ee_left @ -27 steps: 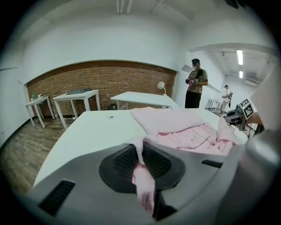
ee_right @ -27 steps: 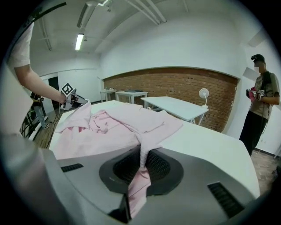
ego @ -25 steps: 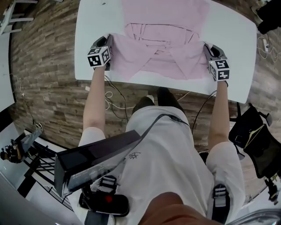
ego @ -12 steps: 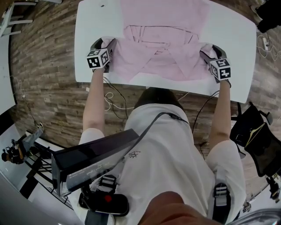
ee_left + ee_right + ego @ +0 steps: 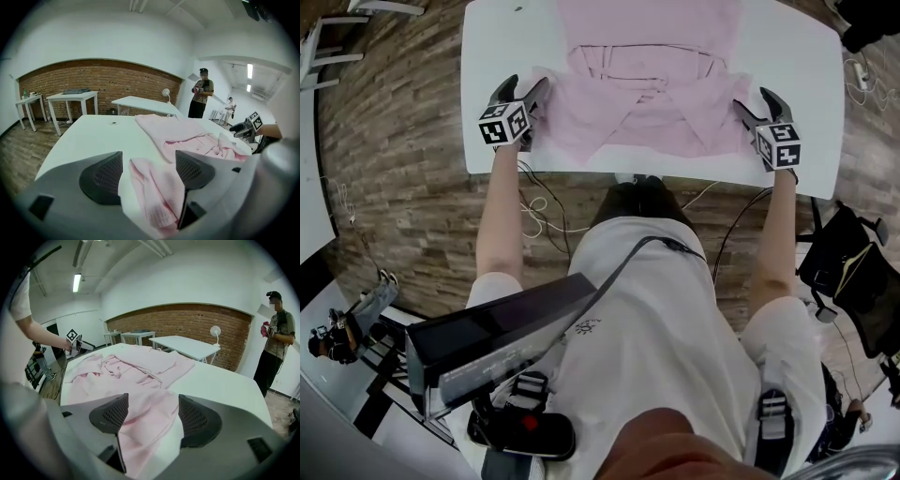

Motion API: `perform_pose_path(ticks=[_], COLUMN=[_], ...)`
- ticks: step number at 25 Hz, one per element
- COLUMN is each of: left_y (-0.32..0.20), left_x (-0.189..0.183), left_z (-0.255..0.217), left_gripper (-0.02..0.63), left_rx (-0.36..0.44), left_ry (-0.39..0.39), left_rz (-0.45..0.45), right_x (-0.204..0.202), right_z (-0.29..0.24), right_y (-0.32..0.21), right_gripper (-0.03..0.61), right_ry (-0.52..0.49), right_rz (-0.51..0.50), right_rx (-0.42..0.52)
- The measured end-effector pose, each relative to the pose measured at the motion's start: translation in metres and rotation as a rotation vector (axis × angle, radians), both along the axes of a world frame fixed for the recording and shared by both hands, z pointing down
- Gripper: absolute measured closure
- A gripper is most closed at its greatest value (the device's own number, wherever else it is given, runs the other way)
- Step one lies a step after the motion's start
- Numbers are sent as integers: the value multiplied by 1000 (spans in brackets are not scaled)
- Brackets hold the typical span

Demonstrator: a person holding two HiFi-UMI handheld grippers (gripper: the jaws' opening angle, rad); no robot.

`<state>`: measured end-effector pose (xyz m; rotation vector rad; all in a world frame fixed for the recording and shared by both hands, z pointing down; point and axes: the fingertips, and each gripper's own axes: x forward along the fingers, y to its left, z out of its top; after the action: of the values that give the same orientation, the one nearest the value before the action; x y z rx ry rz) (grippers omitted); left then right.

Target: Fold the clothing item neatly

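Observation:
A pink garment (image 5: 647,103) lies spread on the white table (image 5: 497,37), its lower part folded up over the middle. My left gripper (image 5: 525,92) stands at its near left corner, my right gripper (image 5: 753,105) at its near right corner. Both sets of jaws have just been opening and now stand wide. In the left gripper view a pink corner (image 5: 157,192) lies loose between the pads of the left gripper (image 5: 147,173). In the right gripper view the other corner (image 5: 145,427) lies slack between the pads of the right gripper (image 5: 154,417).
The table's near edge (image 5: 656,173) runs just behind both grippers, with cables (image 5: 539,206) on the wood floor below. A black bag (image 5: 853,272) sits at the right. A person (image 5: 201,93) stands beyond the table, near other white tables (image 5: 72,96) and a brick wall.
Both grippers were shut on the garment's near corners; their jaws have spread and the corners now lie loose on the table. The right gripper has shifted a little.

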<state>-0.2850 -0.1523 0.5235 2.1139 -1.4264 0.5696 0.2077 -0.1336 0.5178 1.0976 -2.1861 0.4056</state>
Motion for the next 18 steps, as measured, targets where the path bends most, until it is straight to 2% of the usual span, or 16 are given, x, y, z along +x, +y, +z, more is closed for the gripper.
perform_pose_path(ticks=[5, 6, 8, 9, 10, 11, 12, 15, 18], left_y=[9, 12, 21, 26, 32, 38, 44, 63, 82], left_x=[8, 12, 20, 25, 30, 36, 43, 64, 79], left_z=[-23, -27, -36, -39, -42, -43, -44, -43, -37], left_gripper=[281, 311, 438, 480, 528, 568, 603, 611, 612], left_rx=[64, 77, 105, 114, 120, 123, 123, 118, 108], left_ry=[17, 21, 23, 22, 19, 17, 20, 42, 54], left_rz=[38, 50, 75, 88, 102, 118, 135, 179, 200], right_x=[-23, -27, -35, -39, -42, -46, -50, -67, -78], right_z=[-3, -4, -6, -9, -12, -14, -17, -18, -6], right_y=[32, 38, 50, 56, 61, 67, 73, 95, 118], right_gripper=[264, 264, 265, 265, 286, 352, 376, 379, 379], right_ry=[-30, -31, -46, -60, -75, -88, -99, -112, -53], right_rz=[-10, -14, -20, -21, -21, -22, -26, -57, -79], right_rx=[9, 10, 10, 12, 16, 20, 22, 10, -17])
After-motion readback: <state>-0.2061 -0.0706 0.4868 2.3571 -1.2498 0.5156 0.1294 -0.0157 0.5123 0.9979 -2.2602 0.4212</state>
